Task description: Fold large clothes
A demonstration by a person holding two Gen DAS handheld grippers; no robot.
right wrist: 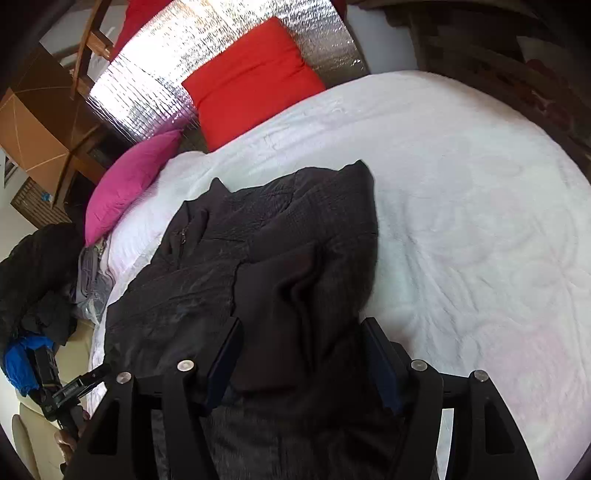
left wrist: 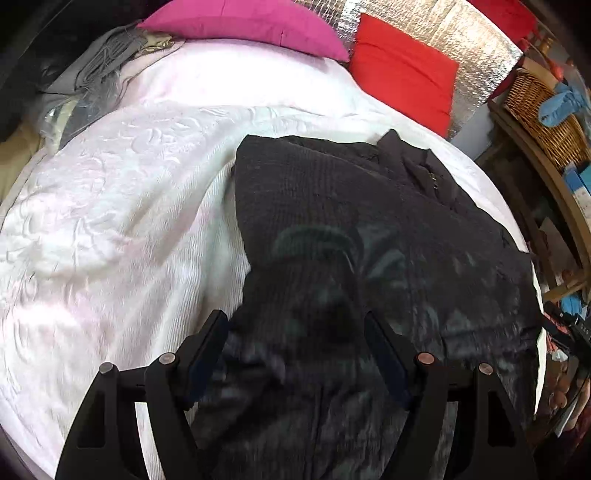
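My left claw (left wrist: 295,332) stands wide apart over the dark jacket (left wrist: 369,229), pads clear of the cloth, nothing gripped. My right claw (right wrist: 301,343) is apart too, with a raised fold of the jacket (right wrist: 280,236) lying between its fingers; I cannot see the pads pressing on it. The jacket spreads ahead of both claws on the white bedspread (left wrist: 122,206), rumpled, its collar at the far end. Beyond it lie a red pillow (right wrist: 255,77) and a pink pillow (left wrist: 251,26)
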